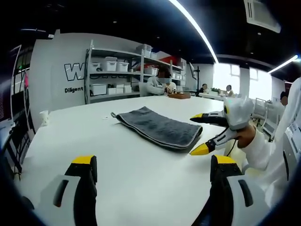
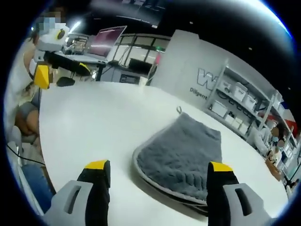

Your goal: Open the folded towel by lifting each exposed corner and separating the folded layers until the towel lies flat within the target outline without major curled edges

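The folded grey terry towel [image 2: 183,153] lies untouched on the white table [image 1: 141,188]. Both the left gripper [image 1: 153,162] and right gripper [image 2: 157,167] are spread and empty. Next is probably pinching the top layer's near corner.

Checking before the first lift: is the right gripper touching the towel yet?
Apart. In the left gripper view, white table shows between the right gripper and the folded towel; its jaws stand open.

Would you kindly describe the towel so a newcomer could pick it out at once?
On the big white table lies a dark grey towel, folded into a long rectangle. It is the table's one dark cloth, with a small hanging loop at its far corner; the right tongs hover open at its near end.
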